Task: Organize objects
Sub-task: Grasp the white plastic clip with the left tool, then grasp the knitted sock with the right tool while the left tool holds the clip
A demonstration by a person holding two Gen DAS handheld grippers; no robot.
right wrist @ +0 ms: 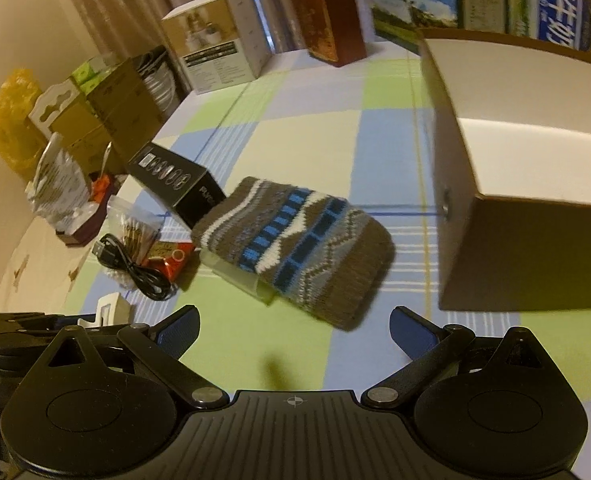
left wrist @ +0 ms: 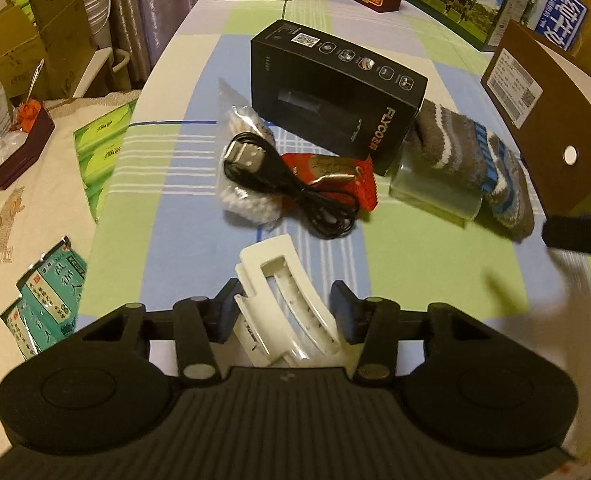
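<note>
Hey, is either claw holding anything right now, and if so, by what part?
The left claw holds the white hair clip, its pads against the clip's two sides near the middle. The right claw is open and empty above the tablecloth.

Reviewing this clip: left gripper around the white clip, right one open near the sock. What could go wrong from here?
1. The white hair clip sits tilted between the left gripper fingers; contact looks loose, so it could slip or twist.
2. The knitted sock lies over a clear plastic piece; the open right gripper might drag both.
3. The black cable sprawls over the red packet and cotton swab bag, so lifting one may snag the others.
</note>
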